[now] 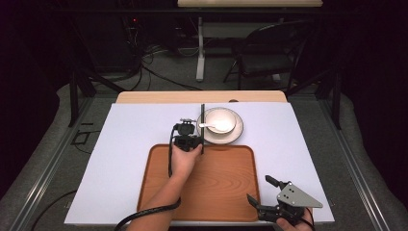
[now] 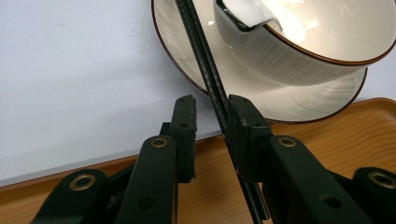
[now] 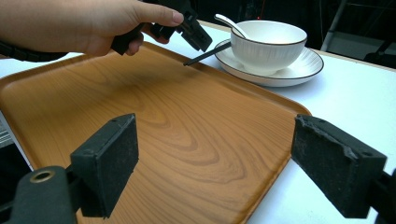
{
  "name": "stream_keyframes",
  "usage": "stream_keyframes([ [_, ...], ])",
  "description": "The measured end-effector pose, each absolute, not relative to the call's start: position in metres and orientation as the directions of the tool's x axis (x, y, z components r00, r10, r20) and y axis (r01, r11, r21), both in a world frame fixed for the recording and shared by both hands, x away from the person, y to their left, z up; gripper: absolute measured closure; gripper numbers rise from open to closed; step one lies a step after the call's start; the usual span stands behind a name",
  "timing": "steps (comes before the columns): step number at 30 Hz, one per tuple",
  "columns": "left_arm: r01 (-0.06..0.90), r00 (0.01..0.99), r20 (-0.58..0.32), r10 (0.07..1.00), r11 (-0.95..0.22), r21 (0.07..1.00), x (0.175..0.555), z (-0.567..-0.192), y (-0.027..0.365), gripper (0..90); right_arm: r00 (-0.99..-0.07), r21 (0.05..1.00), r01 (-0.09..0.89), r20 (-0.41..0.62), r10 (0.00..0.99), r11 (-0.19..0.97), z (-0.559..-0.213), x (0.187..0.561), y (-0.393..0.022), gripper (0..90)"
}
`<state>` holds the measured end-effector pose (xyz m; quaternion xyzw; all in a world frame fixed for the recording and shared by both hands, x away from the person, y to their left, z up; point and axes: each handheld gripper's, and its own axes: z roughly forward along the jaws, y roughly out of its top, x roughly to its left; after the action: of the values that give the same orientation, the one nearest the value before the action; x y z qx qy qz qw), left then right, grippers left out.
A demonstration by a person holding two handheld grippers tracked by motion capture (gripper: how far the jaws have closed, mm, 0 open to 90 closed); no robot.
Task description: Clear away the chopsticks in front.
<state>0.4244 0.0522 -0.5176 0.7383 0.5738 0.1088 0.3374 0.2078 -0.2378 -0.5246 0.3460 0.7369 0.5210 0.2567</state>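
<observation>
Judging the risk first, we think the chopsticks (image 2: 208, 70) are the weak point: the left claw (image 1: 188, 142) stands around them with its jaws not fully pressed together — in the left gripper view they lie against one jaw while a gap shows to the other, so we cannot tell whether they are truly pinched. If that hold is loose, the pair could slip or swing as we lift, and the far part, which rests across the plate (image 1: 239, 129) rim right beside the bowl (image 1: 230, 118), could knock the bowl or drag the plate. A tilt of the bowl would also send the spoon (image 1: 210, 126) sliding out. The chopsticks now run from the plate's left edge down over the far rim of the tray (image 1: 154, 183), near end just above the wood. As for containers: the bowl sits on the plate on the desk (image 1: 120, 144) just beyond the tray, holding the white spoon, its handle leaning over the left rim; we see no food in it. The tray is bare. Our right claw (image 1: 263, 191) hangs spread wide at the tray's near right corner, gripping nothing — well apart from the rest.
</observation>
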Motion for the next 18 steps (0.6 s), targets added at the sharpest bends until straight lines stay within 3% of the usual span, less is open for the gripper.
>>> stream_keyframes([
  [18, 0.78, 0.325, -0.224, 0.919, -0.127, 0.612, 0.427, -0.5167, 0.047, 73.4, -0.631, 0.946, 0.243, -0.016, 0.776, 0.216, -0.5245, 0.2079, -0.2379, 14.9],
])
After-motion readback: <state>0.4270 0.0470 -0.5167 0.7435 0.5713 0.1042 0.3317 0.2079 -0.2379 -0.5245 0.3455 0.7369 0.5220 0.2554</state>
